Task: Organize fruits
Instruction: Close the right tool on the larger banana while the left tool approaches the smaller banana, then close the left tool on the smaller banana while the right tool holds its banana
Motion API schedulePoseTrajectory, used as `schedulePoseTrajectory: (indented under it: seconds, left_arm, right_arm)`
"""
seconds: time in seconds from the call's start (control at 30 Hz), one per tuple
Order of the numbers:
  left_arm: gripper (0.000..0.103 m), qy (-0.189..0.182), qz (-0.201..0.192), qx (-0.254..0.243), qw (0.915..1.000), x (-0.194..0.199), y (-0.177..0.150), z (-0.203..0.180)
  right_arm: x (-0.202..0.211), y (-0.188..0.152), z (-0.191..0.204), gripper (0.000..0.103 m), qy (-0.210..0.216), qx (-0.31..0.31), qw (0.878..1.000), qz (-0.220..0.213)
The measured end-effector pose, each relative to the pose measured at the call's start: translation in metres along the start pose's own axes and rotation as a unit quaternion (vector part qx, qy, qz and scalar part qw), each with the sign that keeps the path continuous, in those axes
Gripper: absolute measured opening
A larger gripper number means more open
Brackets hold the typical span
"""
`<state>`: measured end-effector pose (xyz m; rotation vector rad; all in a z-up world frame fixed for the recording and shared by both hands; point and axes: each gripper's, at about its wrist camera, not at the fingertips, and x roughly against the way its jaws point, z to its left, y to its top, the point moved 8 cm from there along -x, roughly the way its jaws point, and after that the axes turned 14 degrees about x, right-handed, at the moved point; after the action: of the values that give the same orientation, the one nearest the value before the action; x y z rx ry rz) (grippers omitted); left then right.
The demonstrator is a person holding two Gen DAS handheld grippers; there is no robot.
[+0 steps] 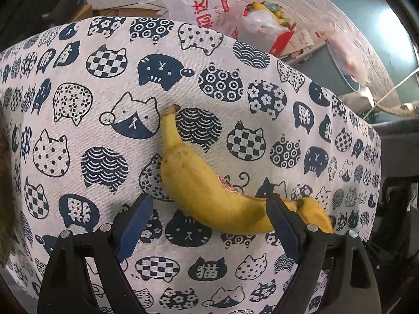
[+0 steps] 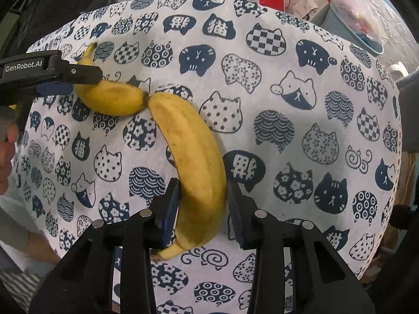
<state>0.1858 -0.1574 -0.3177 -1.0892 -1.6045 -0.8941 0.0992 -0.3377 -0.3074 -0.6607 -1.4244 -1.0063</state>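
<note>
- The left gripper (image 2: 52, 78), seen from the right wrist, has "GenRobot.AI" in white letters on its black side.
- The tablecloth (image 1: 104, 104) has the Chinese word "猫" printed inside some dark cat heads.
- The white plastic bag (image 1: 199, 0) past the far edge has big red Chinese letters; only "达" is clear.
- The banana (image 1: 209, 191) has a red sticker too small to read.

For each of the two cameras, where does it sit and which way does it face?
Left wrist: sits on the left gripper, looking along its open fingers over the stickered banana on the cat-print cloth.
Right wrist: sits on the right gripper, fingers either side of the larger banana; the left gripper shows at the left edge.
Shared: both bananas, the cloth.
</note>
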Motion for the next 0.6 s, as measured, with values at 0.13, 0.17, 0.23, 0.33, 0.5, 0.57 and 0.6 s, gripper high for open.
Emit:
schedulePoseTrajectory:
  seconds: [0.13, 0.17, 0.23, 0.33, 0.5, 0.57, 0.6]
  left_arm:
    - [0.089, -0.001, -0.001, 0.005, 1.0, -0.003, 0.0, -0.005]
    - [0.089, 0.0, -0.001, 0.006, 1.0, -0.005, 0.0, -0.008]
    - [0.089, 0.0, 0.0, 0.006, 1.0, -0.006, 0.0, -0.013]
    - [0.09, 0.006, 0.001, -0.011, 0.9999, -0.007, -0.004, -0.018]
    - [0.086, -0.002, 0.0, -0.033, 0.9995, -0.007, -0.012, -0.022]
    - [0.082, -0.009, 0.0, -0.04, 0.9992, -0.007, -0.013, -0.024]
    - [0.079, -0.012, 0.002, -0.043, 0.999, -0.006, -0.014, -0.023]
  right_arm:
    - [0.002, 0.0, 0.011, 0.048, -0.011, 0.025, 1.0, -0.003]
    - [0.001, 0.001, 0.013, 0.049, -0.017, 0.032, 0.999, -0.001]
    - [-0.005, 0.003, 0.018, 0.049, -0.029, 0.044, 0.999, 0.003]
    - [-0.009, 0.005, 0.021, 0.049, -0.036, 0.048, 0.998, -0.001]
    - [-0.016, 0.011, 0.019, 0.037, -0.037, 0.037, 0.999, -0.004]
    - [-0.013, 0.01, 0.014, 0.035, -0.033, 0.024, 0.999, -0.004]
    - [-0.012, 0.01, 0.009, 0.035, -0.035, 0.021, 0.999, -0.003]
